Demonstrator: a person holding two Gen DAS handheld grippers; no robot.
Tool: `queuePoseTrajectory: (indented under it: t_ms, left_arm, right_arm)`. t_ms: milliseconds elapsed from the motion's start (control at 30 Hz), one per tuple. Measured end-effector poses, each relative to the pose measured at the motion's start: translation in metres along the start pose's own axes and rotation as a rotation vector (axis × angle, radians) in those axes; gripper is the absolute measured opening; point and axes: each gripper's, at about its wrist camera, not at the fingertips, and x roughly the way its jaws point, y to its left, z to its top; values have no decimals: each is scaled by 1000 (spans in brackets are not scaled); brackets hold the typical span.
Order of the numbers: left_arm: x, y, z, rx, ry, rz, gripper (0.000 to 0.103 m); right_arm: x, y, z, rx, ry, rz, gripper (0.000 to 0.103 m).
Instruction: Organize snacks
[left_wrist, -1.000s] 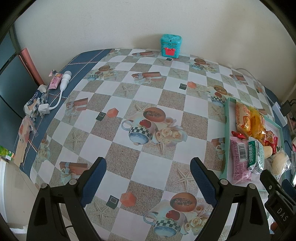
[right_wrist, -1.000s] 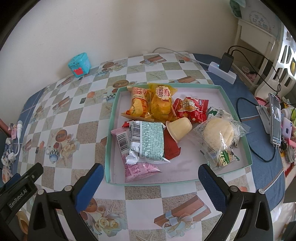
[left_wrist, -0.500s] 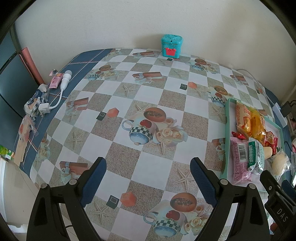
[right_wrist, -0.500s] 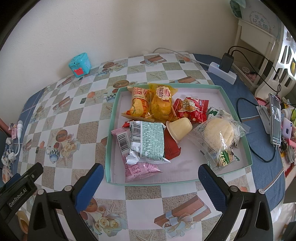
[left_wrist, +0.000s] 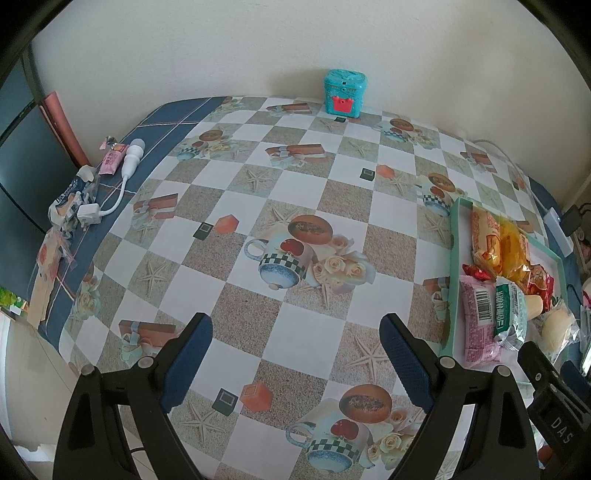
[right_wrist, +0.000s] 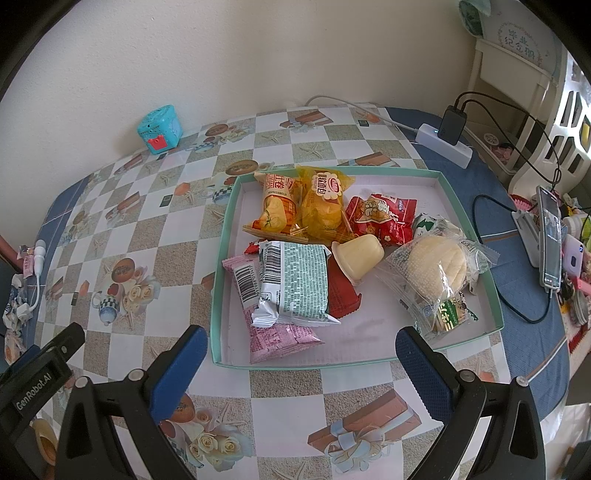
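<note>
**Two sets of tongs spread wide above a counter with a tray of snacks**

Two pairs of tongs hang over a counter (right_wrist: 280, 391) covered in a checked cloth printed with teacups, roses and starfish. Going left to right: at the counter's left edge lie a white plug and cable (left_wrist: 110, 195) among crumpled wrappers. The left tongs (left_wrist: 295, 354) are spread wide above bare cloth, pinching nothing. At the far edge, against the wall, stands a small teal box (left_wrist: 345, 92) with a red front. Right of centre sits a shallow teal-rimmed tray (right_wrist: 221, 258) holding the snacks. Along its left side lies a pink packet (right_wrist: 273, 332) with a green-and-white packet (right_wrist: 299, 280) resting on top. Toward the far rim are an orange packet (right_wrist: 277, 206) and a yellow packet (right_wrist: 325, 206), touching. Next come a red packet (right_wrist: 388, 218), a tilted pale jelly cup (right_wrist: 360, 254) and a clear-wrapped round bun (right_wrist: 436, 269). The right tongs (right_wrist: 301, 363) are spread wide just short of the tray's near rim, empty. At the counter's right edge are a white power strip (right_wrist: 443, 144) and a phone (right_wrist: 550, 236) on a stand.
</note>
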Motion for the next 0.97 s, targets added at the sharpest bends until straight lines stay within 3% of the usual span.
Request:
queuePoseTrajectory:
  t_ms: [967]
  left_arm:
    - [-9, -6, 3, 1, -30, 4, 92]
  right_arm:
    - [0, 0, 1, 0, 0, 0, 103]
